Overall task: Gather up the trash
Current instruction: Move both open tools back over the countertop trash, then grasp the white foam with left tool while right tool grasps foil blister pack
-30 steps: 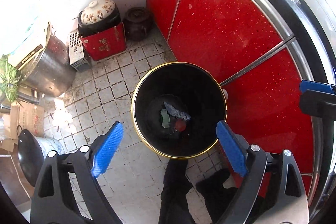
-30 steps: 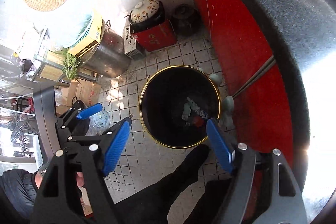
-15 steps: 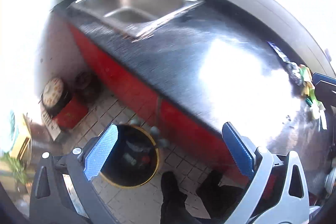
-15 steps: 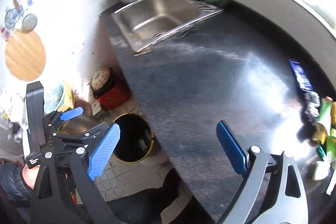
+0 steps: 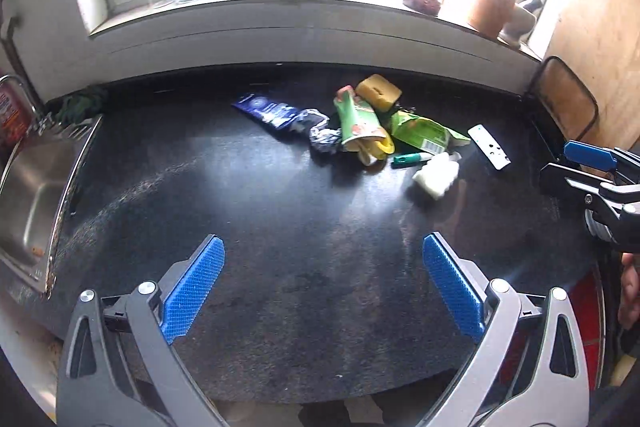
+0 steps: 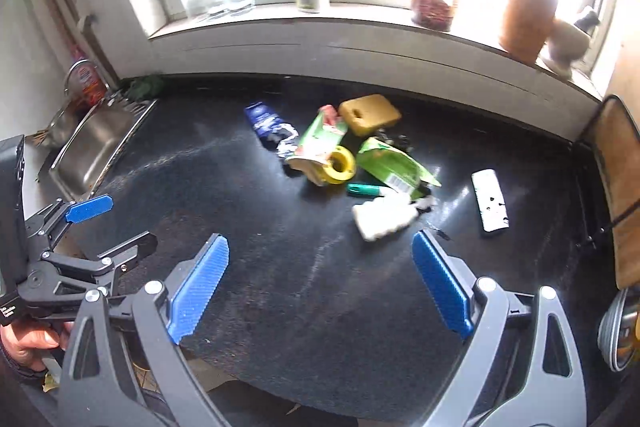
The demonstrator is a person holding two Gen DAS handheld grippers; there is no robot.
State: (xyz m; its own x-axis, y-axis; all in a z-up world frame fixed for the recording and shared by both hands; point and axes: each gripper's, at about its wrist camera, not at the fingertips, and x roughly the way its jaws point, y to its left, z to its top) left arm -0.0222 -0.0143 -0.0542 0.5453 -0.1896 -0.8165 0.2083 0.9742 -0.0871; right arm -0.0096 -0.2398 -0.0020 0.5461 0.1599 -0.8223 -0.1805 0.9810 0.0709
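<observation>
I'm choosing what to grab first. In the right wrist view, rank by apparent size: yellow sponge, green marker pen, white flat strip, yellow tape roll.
1. Yellow sponge
2. White flat strip, close to the sponge
3. Yellow tape roll
4. Green marker pen

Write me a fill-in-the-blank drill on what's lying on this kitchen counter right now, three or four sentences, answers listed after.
1. The yellow sponge lies on the side of the trash pile nearest the ____.
2. The steel sink is set into the counter's ____ end in both views.
3. The green marker lies between the yellow tape roll and the crumpled white ____.
4. The right gripper has ____ between its jaws.

Missing words: window; left; tissue; nothing
</observation>
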